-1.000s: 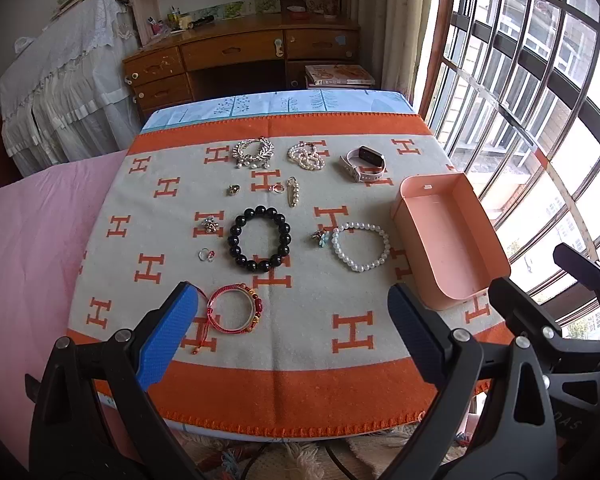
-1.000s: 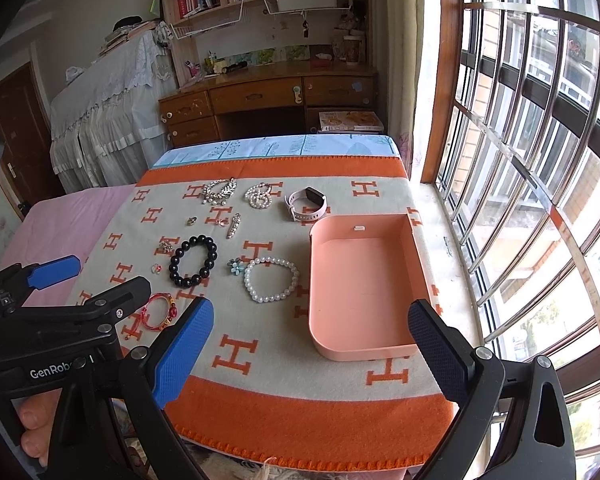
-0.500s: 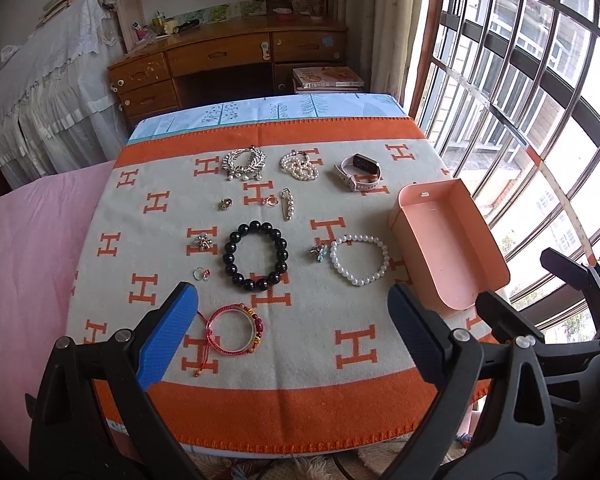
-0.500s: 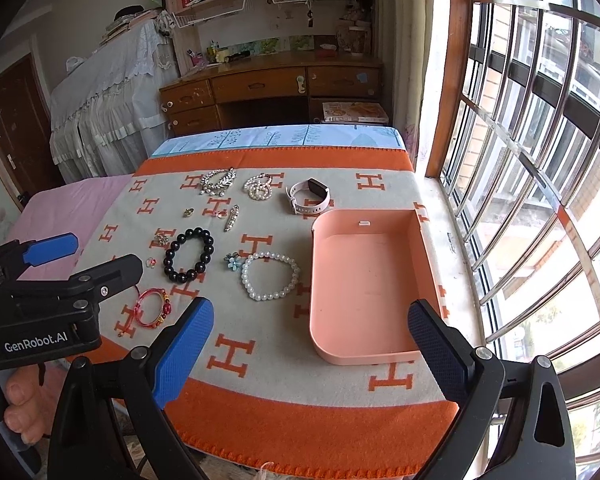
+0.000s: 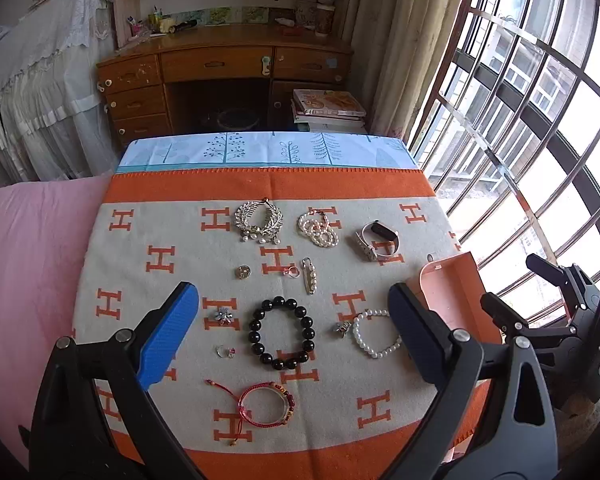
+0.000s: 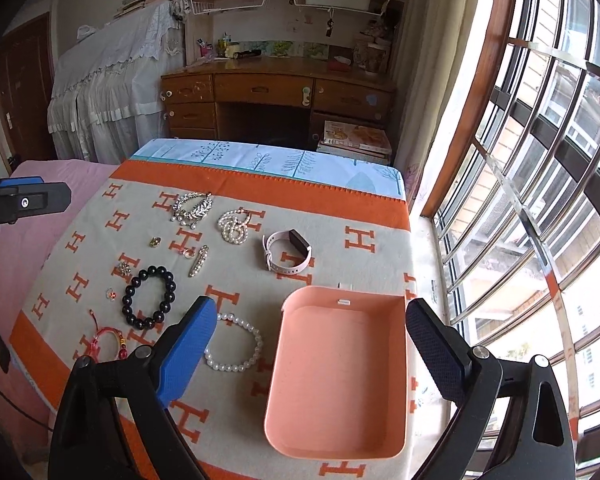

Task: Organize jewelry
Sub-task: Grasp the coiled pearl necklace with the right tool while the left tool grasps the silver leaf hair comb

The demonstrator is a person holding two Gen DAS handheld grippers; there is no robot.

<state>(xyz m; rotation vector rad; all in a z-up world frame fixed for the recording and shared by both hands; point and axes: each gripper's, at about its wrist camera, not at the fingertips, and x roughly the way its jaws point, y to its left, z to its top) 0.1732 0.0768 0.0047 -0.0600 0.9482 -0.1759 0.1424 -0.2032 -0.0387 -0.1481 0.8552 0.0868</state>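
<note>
- The left gripper (image 5: 293, 336) hangs above the blanket with its jaws spread wide and nothing between them; it touches none of the jewelry.
- In the left wrist view the black bead bracelet (image 5: 282, 334) lies flat in the gap between the two fingers, and the red cord bracelet (image 5: 265, 405) lies nearer the camera, also between them.
- The white pearl bracelet (image 5: 374, 334) sits just beside the left gripper's right finger, which hides part of it.
- The right gripper (image 6: 312, 356) is likewise wide apart and holds nothing.
- In the right wrist view the pink tray (image 6: 396, 384) lies between the right gripper's fingers, nearer the right one, with nothing inside it.
- In that view the pearl bracelet rests just beside the blue pad of the right gripper's left finger, between that finger and the tray's left wall.
- Farther out on the orange and cream blanket (image 5: 172, 224) lie a long clip (image 5: 310, 275), a small ring (image 5: 291, 271) and a round brooch (image 5: 243, 272).
- Along the far row sit a silver leaf necklace (image 5: 259, 220), a pile of pearls (image 5: 318, 229) and a watch with a pale strap (image 5: 378, 242).
- Two tiny pieces, a flower stud (image 5: 223, 315) and a ring with a red stone (image 5: 225, 352), lie left of the black beads.
</note>
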